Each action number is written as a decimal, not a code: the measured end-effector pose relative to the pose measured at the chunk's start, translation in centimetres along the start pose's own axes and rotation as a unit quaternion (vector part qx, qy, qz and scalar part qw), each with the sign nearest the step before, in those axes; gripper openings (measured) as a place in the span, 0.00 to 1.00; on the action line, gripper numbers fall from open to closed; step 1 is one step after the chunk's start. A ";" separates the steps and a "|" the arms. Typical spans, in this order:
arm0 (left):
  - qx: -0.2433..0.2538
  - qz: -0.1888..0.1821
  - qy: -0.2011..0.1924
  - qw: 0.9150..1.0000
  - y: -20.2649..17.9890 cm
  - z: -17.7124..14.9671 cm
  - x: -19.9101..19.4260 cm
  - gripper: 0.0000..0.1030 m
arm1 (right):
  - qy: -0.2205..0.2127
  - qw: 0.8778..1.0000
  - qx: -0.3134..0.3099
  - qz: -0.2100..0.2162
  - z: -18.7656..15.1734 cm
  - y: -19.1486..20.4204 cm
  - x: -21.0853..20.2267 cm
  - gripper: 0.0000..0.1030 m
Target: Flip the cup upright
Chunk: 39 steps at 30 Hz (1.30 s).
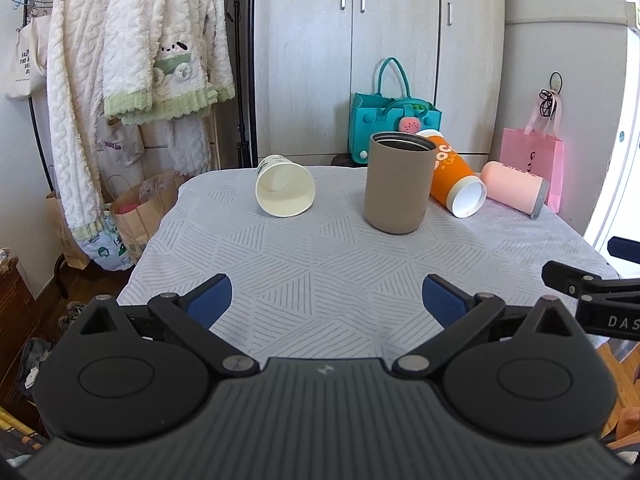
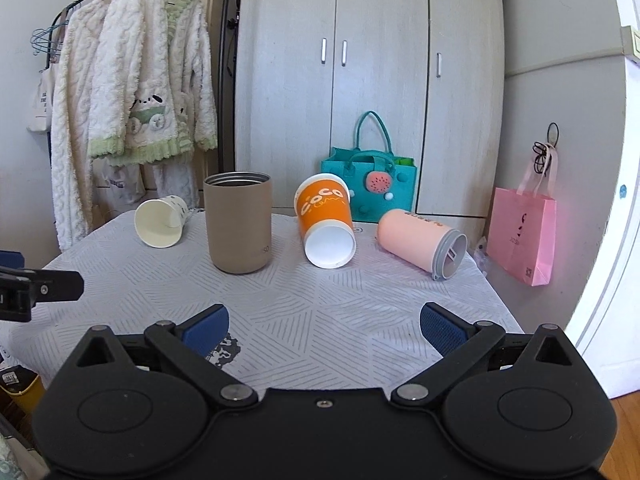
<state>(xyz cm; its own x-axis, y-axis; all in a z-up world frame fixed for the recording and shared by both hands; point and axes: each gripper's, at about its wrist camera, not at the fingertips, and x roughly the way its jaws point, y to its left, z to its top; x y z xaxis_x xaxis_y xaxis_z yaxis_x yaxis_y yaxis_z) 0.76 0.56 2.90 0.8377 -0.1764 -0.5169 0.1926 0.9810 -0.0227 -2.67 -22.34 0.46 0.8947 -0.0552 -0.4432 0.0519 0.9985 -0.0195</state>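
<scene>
A tan tumbler (image 1: pixel 398 184) (image 2: pixel 239 223) stands upright on the table (image 1: pixel 320 272) (image 2: pixel 360 312). Three cups lie on their sides: a white paper cup (image 1: pixel 285 186) (image 2: pixel 160 222) at the left, an orange paper cup (image 1: pixel 454 180) (image 2: pixel 326 220) right of the tumbler, and a pink tumbler (image 1: pixel 514 190) (image 2: pixel 420 242) furthest right. My left gripper (image 1: pixel 326 304) is open and empty over the table's near part. My right gripper (image 2: pixel 324 330) is open and empty too; it also shows at the right edge of the left wrist view (image 1: pixel 592 292).
A grey patterned cloth covers the table. Behind it stand a wardrobe (image 2: pixel 360 80), a teal bag (image 1: pixel 392 124) (image 2: pixel 370 180) and a pink gift bag (image 1: pixel 534 160) (image 2: pixel 524 236). Robes (image 1: pixel 132 60) hang on a rack at the left, with paper bags (image 1: pixel 140 208) below.
</scene>
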 end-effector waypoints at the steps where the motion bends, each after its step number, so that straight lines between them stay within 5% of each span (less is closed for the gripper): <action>1: -0.002 0.001 0.001 1.000 0.1 0.0 0.0 1.00 | 0.001 1.000 0.001 -0.002 0.0 0.0 0.0 1.00; 11: -0.002 0.033 0.020 0.999 0.3 0.1 0.6 1.00 | 0.009 1.000 0.011 -0.013 0.1 0.0 0.0 1.00; 39: -0.002 0.037 0.055 0.998 0.7 0.1 1.6 1.00 | 0.011 1.000 0.008 -0.027 -0.1 0.1 -0.6 1.00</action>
<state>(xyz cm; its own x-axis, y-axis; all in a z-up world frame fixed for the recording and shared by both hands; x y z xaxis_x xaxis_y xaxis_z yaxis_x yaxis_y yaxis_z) 2.29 0.97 2.08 0.7887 -0.0933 -0.6076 0.1296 0.9914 0.0159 -3.25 -22.22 0.58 0.8802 -0.1093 -0.4619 0.1076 0.9937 -0.0301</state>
